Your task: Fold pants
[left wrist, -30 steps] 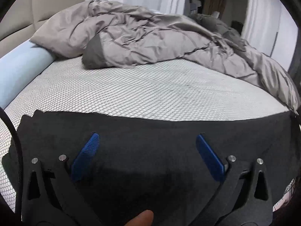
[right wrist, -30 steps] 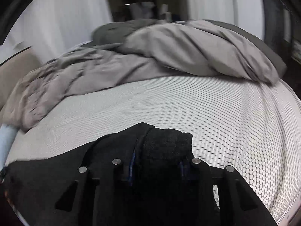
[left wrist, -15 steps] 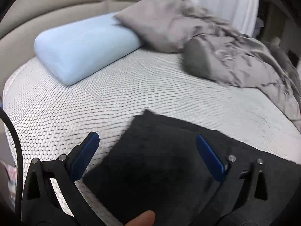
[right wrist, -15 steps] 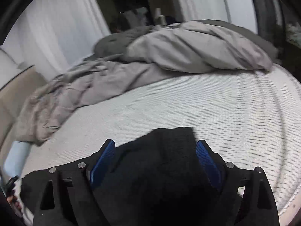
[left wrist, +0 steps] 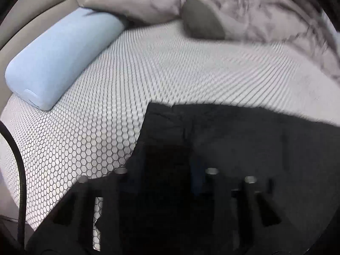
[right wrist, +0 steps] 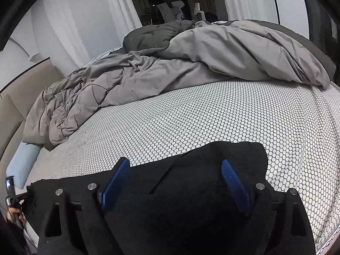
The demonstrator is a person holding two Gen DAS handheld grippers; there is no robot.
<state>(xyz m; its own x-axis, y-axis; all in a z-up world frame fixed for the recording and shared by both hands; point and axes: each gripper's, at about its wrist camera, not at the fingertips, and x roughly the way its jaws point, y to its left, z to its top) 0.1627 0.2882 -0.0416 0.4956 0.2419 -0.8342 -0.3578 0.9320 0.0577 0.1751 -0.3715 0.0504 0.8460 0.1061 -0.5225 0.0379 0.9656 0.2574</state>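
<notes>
1. Bed (right wrist: 212, 114) under a white sheet with a black honeycomb print, filling both views; beige padded headboard (left wrist: 42, 10) along its left end, white curtains (right wrist: 74, 21) behind.
2. Heaped along the far side: a rumpled grey duvet (right wrist: 212, 59), well apart from the pants and blocking nothing near the tongs.
3. Spread flat along the near edge of the bed: black pants (right wrist: 191, 191), 1 end rounded and reaching furthest onto the sheet in the right wrist view, the other end a squarer corner in the left wrist view.
4. Against the headboard, a light blue pillow (left wrist: 59, 57), apart from the pants with bare sheet between.
5. Left tongs (left wrist: 166, 170): narrow, just been closing, pinching a dark fold of the pants near that squarer corner. Motion blur and black on black here, so the pads barely made out.
6. Right tongs (right wrist: 174, 162): wide, just been opening, 2 blue pads standing either side of the rounded end; cloth between them but not pressed.
7. At the left rim of the left wrist view, a black cable (left wrist: 20, 170) curving down over the sheet.
8. Low left in the right wrist view, part of a hand (right wrist: 14, 214) on a dark handle, cut off by the frame edge.
</notes>
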